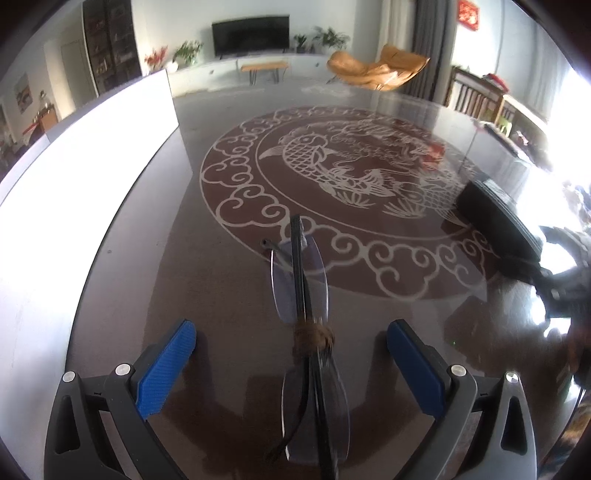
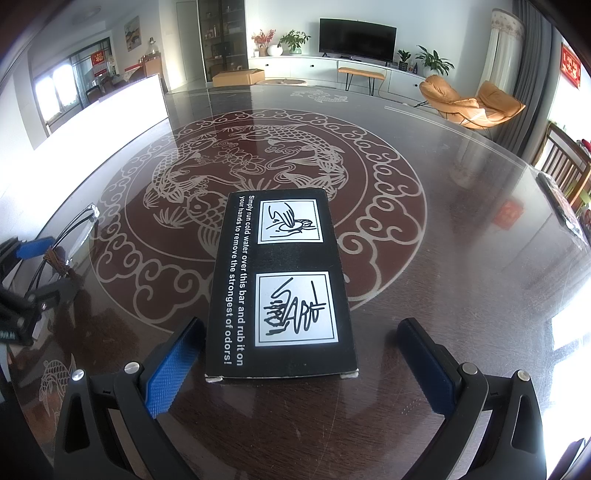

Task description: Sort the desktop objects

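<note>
— Left gripper point(image 1: 291, 354), item one: condition?
— Jaws spread wide, blue pads clear on both sides, nothing clasped. Folded rimless glasses point(image 1: 306, 325) lie on the surface point(image 1: 147, 258) between the fingers, touching neither; a brown band is wrapped round the folded temples at mid-length. The far lens reaches the edge of the red medallion point(image 1: 369, 192).

— Right gripper point(image 2: 299, 358), item two?
— Also wide apart, holding nothing. Black box point(image 2: 282, 284) lies flat on the surface between the pads, its near end level with them, a gap on either side. White printing on its top: two hand diagrams and a line on rubbing a bar under cold water to remove odors.

— Positions relative to each other?
— In the right wrist view the glasses and the left gripper sit at the far left edge, well apart from the box. In the left wrist view the box shows as a dark block at the right, with the right gripper just beside it.

— Farther entries?
— Koi-and-cloud medallion under the glossy top, with the box's far end over it; white panel point(image 2: 110, 110) at the left rim; beyond the surface, television point(image 2: 356, 35), orange lounge chair point(image 2: 469, 101), potted plants.
</note>
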Action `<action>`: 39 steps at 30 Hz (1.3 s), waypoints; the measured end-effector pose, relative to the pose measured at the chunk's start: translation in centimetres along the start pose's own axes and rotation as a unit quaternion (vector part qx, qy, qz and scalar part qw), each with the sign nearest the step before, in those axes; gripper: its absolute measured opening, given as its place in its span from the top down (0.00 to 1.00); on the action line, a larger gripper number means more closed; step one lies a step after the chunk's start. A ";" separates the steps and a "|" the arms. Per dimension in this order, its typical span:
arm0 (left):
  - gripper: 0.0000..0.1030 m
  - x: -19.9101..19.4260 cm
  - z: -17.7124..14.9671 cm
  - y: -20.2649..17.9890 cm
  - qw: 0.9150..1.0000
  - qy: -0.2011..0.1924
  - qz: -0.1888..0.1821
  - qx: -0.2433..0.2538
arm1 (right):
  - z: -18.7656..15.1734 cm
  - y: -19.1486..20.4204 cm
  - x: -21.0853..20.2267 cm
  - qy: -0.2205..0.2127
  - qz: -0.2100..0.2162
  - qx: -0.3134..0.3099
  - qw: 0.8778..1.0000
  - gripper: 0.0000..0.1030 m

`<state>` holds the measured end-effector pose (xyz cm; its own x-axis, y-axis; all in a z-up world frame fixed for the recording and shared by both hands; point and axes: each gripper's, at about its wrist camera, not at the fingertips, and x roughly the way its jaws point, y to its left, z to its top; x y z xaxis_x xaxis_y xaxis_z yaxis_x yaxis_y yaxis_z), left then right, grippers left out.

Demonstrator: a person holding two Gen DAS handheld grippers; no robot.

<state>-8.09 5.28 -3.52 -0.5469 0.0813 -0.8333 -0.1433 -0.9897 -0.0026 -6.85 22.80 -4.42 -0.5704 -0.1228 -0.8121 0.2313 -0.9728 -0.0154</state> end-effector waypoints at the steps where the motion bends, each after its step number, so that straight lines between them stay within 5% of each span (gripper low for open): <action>1: 0.00 0.2 0.3 0.0 1.000 -0.002 0.001 -0.002 | 0.0 0.0 0.0 0.000 0.000 0.000 1.000 0.00; 3: 0.00 0.5 0.6 -0.1 1.000 -0.023 0.001 -0.004 | 0.0 0.0 0.0 0.000 0.000 0.000 1.000 0.00; 39: 0.00 0.6 0.7 -0.1 1.000 -0.021 0.002 -0.004 | 0.0 -0.1 0.0 0.000 0.000 0.000 1.000 0.00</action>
<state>-8.98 5.55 -3.60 -0.5816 0.0826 -0.8092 -0.1356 -0.9908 -0.0037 -6.88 22.86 -4.41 -0.5703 -0.1229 -0.8122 0.2318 -0.9726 -0.0155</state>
